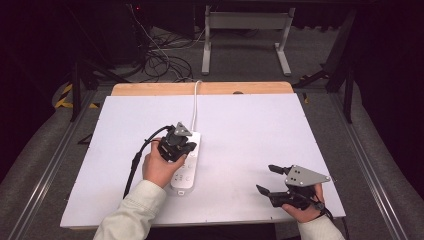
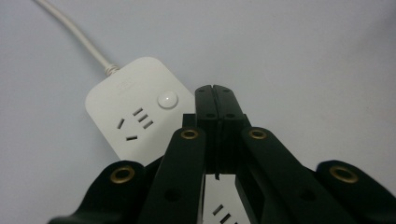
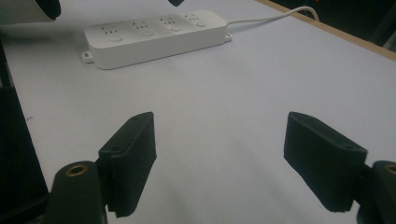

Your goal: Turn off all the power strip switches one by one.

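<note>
Left gripper [image 2: 215,91] jaws closed, empty – over power strip [image 2: 135,112], part hidden; right gripper [image 3: 219,154] jaws wide, empty.

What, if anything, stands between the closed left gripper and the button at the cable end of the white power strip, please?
Nothing visible does. In the left gripper view, the left gripper, jaws shut together, hangs over the power strip, with its tips beside the round button. No object lies between them.

Cream sleeves [image 1: 131,212]; black hand-held grippers [image 1: 270,181], brass rivets, grey plates.
</note>
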### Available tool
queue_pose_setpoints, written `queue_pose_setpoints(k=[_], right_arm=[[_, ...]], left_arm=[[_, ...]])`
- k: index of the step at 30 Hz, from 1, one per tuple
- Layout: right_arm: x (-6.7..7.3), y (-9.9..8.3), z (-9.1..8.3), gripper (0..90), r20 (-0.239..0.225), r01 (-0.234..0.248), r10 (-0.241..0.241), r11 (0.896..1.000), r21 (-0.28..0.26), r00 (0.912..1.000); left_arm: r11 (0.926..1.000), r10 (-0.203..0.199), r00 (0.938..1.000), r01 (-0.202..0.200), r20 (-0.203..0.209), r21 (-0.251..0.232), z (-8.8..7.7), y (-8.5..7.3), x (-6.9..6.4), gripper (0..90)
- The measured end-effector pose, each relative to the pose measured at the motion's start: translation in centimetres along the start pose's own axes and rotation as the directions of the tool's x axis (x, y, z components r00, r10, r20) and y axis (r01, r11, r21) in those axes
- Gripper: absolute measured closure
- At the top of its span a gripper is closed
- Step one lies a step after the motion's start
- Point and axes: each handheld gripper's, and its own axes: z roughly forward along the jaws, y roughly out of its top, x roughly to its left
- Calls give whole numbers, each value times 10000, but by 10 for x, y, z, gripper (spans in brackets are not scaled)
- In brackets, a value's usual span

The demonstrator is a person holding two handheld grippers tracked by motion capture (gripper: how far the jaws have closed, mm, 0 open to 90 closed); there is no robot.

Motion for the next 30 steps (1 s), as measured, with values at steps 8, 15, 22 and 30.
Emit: queue_pose_setpoints(k=[8,15,22,30], right_arm=[[0,0,1,260,10,-35,35,10000,37,10000],[-1,-1,1,261,-8,-68,68,10000,38,10000],[-1,-1,1,261,-15,-63,63,10000,41,10000],[-1,-1,2,261,-22,-65,66,10000,66,10000]], left_arm=[[9998,171,9998,-171,-92,-57,1,15,6,900],[9996,-275,9996,276,104,-34,10,24,23,900],[9976,-236,9993,255,-307,641,28,25,32,900],[9962,-467,9989,468,-23,730,39,23,37,900]])
